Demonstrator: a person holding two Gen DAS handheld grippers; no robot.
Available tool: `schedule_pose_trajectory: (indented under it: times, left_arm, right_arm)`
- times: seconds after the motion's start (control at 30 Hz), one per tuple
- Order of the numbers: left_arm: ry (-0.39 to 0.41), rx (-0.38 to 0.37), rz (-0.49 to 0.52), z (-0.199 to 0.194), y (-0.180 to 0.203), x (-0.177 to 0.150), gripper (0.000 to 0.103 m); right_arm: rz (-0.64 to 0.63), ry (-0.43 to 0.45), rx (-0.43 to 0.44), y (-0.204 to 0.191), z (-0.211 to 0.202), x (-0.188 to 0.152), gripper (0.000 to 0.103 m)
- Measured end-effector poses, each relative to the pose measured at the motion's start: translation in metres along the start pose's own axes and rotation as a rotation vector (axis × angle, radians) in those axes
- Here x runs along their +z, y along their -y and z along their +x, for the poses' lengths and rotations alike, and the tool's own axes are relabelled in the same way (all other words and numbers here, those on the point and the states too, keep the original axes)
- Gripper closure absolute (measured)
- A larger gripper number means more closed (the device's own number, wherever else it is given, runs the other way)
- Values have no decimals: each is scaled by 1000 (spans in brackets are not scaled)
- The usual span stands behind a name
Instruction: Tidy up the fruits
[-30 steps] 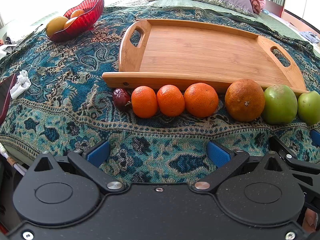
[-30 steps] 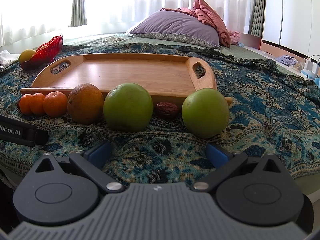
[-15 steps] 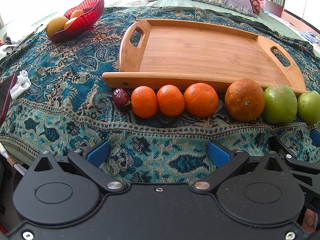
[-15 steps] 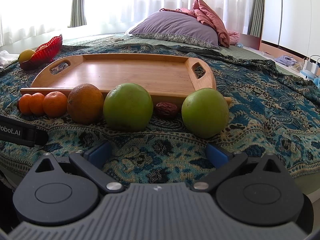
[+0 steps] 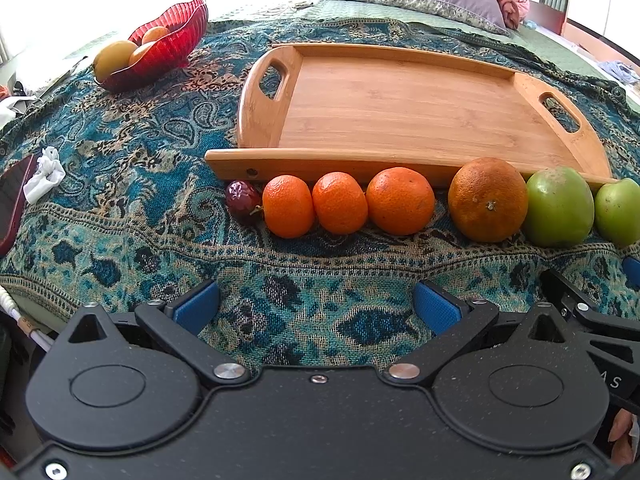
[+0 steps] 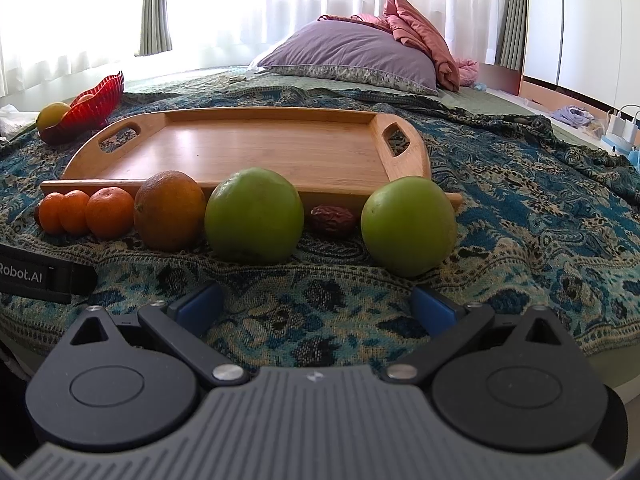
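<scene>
A row of fruit lies on the patterned blanket in front of an empty wooden tray (image 5: 400, 108) (image 6: 256, 148). From the left: a dark red date (image 5: 242, 201), three small tangerines (image 5: 339, 203), a large orange (image 5: 487, 199) (image 6: 170, 210), a green apple (image 5: 559, 205) (image 6: 254, 215), a second date (image 6: 333, 221) and another green apple (image 6: 409, 226). My left gripper (image 5: 316, 312) is open and empty, short of the tangerines. My right gripper (image 6: 316, 310) is open and empty, short of the two apples.
A red glass bowl (image 5: 168, 42) (image 6: 94, 104) with yellow and orange fruit stands at the back left. A crumpled tissue (image 5: 45, 174) and a dark red flat object (image 5: 14, 200) lie at the left. A purple pillow (image 6: 352, 56) lies behind the tray.
</scene>
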State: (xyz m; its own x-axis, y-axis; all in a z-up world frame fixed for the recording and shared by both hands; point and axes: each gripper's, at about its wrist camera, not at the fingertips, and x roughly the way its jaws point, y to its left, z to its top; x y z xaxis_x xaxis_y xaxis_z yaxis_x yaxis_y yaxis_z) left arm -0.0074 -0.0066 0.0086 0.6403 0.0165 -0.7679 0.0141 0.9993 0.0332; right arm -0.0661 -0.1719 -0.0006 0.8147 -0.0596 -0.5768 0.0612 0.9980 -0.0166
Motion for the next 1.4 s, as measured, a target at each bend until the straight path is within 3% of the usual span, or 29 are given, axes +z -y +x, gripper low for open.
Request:
schedule_pose_trajectory:
  times: [0.23,0.53,0.67,0.77,0.97,1.13,1.27,1.4]
  left_arm:
    - [12,-5,-2,4,-4,-1,0]
    - [94,-11,-11,3,-8,-12,0]
    - [116,-14,-24,-4,-8,-12,2]
    - [156,-18,-33,-10,-10,-13,12]
    - [217,-3,6,-17,-12,-8,42]
    - [242,12,24,-17,-15,-3,79]
    - [235,3,16,-13,-19,-1,82]
    - [247,-3,12,-10,-21,1,82]
  right_arm:
    - [2,0,6,2,0,0,0]
    - [-3,24,-6,1,-4,0,0]
    - [-15,88,-102,6,-12,2,0]
    - [-22,106,-151,13,-14,5,0]
    - [16,103,-131,37,-11,12,2]
    - [48,113,-104,47,-8,17,8]
    - [59,112,-92,51,-3,19,16]
    - [58,102,-83,53,3,19,18]
